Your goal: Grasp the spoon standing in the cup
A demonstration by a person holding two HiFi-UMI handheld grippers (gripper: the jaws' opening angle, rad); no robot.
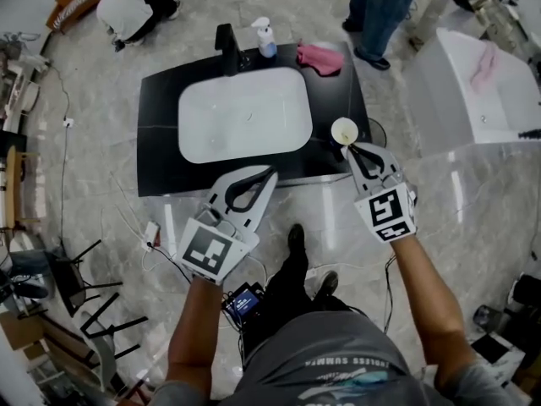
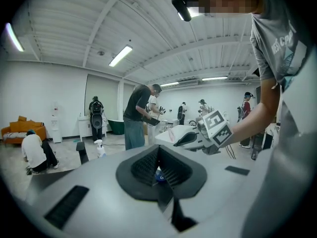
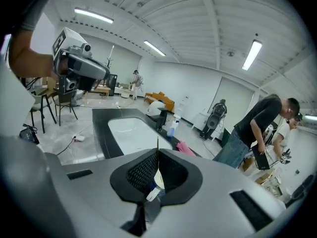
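Clamping the spoon [image 3: 157, 144] by its upright handle, the right hand-held gripper [image 1: 352, 149] meets the cup [image 1: 343, 128] right of the sink [image 1: 245, 112] — likely ready to lift; the left hand-held gripper [image 1: 272, 172] hovers before the sink, jaws together — spare.

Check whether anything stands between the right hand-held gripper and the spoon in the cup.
Nothing visible does. The right hand-held gripper is at the cup on the counter's corner, its jaws shut on a thin upright handle, apparently the spoon.

Head view looks steeply down on the table [image 1: 161, 100] from overhead. Gripper views sit low, facing across the room; the right one shares the sink [image 3: 130, 132].
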